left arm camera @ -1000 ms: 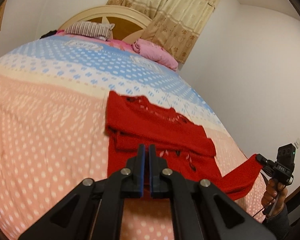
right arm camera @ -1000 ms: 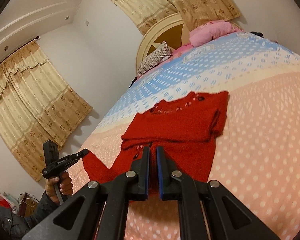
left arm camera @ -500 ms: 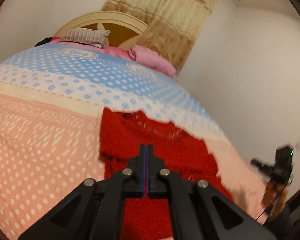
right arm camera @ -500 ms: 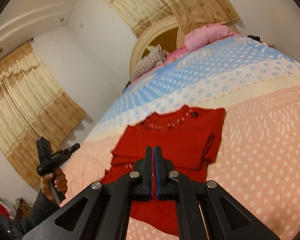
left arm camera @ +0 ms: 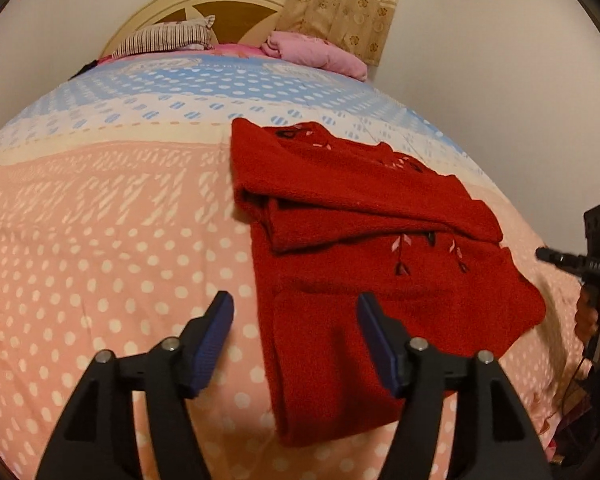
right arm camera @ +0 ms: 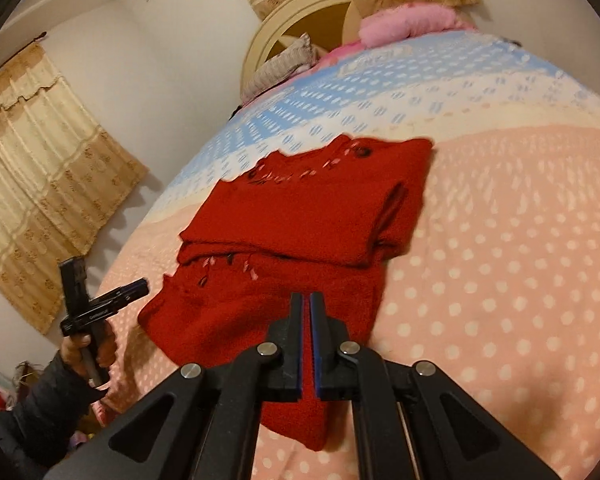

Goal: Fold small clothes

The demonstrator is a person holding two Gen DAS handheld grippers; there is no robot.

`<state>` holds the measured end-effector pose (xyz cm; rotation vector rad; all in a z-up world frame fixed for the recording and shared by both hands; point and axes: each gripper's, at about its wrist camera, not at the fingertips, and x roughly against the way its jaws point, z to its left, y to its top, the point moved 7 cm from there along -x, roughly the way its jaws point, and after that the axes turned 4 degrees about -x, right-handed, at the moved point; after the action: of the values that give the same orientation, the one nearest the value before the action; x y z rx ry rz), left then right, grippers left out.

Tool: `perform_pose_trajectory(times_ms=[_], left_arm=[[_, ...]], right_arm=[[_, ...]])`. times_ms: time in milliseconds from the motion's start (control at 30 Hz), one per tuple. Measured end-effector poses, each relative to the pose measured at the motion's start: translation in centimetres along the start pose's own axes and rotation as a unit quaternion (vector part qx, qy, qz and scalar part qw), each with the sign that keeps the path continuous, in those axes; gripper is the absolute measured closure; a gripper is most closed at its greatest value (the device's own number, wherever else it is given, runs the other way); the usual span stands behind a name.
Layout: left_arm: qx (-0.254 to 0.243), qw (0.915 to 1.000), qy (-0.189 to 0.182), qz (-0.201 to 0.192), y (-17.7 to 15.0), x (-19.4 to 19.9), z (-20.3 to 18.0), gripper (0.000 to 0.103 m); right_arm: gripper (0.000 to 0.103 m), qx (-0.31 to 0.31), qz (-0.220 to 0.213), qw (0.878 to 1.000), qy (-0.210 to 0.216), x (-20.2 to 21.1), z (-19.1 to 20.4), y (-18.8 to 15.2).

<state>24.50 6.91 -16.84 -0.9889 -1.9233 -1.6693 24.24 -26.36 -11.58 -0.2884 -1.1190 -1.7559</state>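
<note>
Left tool: jaws wide apart and opening, blue pads clear of everything. The red sweater's left edge runs through the gap between the fingers, but neither pad presses on it; the left pad sits over bare bedspread, the right pad over red cloth.

Right tool: jaws closed to a thin slit, nothing clamped in it. It hangs over the sweater's near lower part; whether the tips touch the cloth can't be told from this angle.

Sweater lies flat on the bed, partly folded: one thick fold across the top half, the lower body spread towards both tools. Embroidered leaf pattern shows at the neckline and below the fold. It sits across the pink-to-blue band change of the dotted bedspread.

In the left wrist view the right tool shows at the right border, held in a hand that is partly cut off and blurred. In the right wrist view the left tool shows at the left, held in a hand with a dark sleeve, off the sweater's corner.

Right wrist view is motion-blurred, so embroidery detail is soft. The sweater's near hem is hidden behind the tool bodies in both views. Striped pillow, pink bundle and headboard at the far end.
</note>
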Motion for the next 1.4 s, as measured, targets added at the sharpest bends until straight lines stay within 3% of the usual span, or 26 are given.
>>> perform_pose_trajectory(times_ms=[33,67,133,233,333,400,600,667,733,800,867,1300,1400], left_arm=[[0.0,1.0,0.0,0.002,-0.1,-0.2,-0.1,0.033],[-0.001,1.0,0.002,0.005,-0.3,-0.5,-0.2,0.033],[-0.003,0.9999,0.003,0.014,-0.6,-1.0,-0.3,0.033],[-0.004,0.9999,0.001,0.016,-1.0,-1.4,-0.3,0.033],[-0.003,0.9999,-0.002,0.016,-1.1,-1.5,-0.3,0.033],[-0.002,0.9998,-0.002,0.019,-1.2,-1.8,-0.2,0.033],[-0.011,0.9995,-0.004,0.028,-1.6,-2.6,-0.9,0.036],[-0.018,0.9994,0.0,0.03,-1.6,-2.8,-1.1,0.05],[-0.027,0.9992,0.01,0.029,-1.6,-2.8,-1.1,0.072],[-0.032,0.9991,0.016,0.024,-1.4,-2.5,-1.0,0.086],[-0.037,0.999,0.018,0.019,-1.2,-2.1,-1.0,0.091],[-0.042,0.997,0.046,-0.047,-0.1,3.2,-1.5,0.096],[-0.042,0.9974,0.033,-0.048,-0.3,3.3,-1.6,0.097]], right_arm=[[0.086,0.002,0.007,1.0,-0.002,-0.4,0.0,-0.2],[0.057,0.005,0.013,1.0,-0.003,-0.8,0.1,-0.5],[0.03,0.005,0.005,1.0,-0.009,-1.1,0.0,-0.9],[0.03,-0.006,-0.014,0.999,-0.031,-1.1,-1.0,-0.8],[0.03,-0.046,-0.001,0.999,-0.009,-1.4,-2.0,-0.7],[0.03,-0.04,0.001,0.999,-0.023,-1.6,-2.3,-0.8],[0.056,-0.012,0.028,0.998,-0.047,-3.4,-2.0,-1.4],[0.07,-0.003,0.041,0.998,-0.054,-4.1,-1.9,-1.9],[0.079,0.018,0.04,0.996,-0.074,-4.3,-1.7,-2.2],[0.088,0.031,0.037,0.996,-0.082,-4.1,-1.6,-2.3],[0.093,0.038,0.031,0.995,-0.085,-3.8,-1.4,-2.3],[0.094,0.107,-0.039,0.987,-0.116,0.1,1.7,-2.1],[0.094,0.12,-0.042,0.984,-0.123,0.4,2.2,-2.4]])
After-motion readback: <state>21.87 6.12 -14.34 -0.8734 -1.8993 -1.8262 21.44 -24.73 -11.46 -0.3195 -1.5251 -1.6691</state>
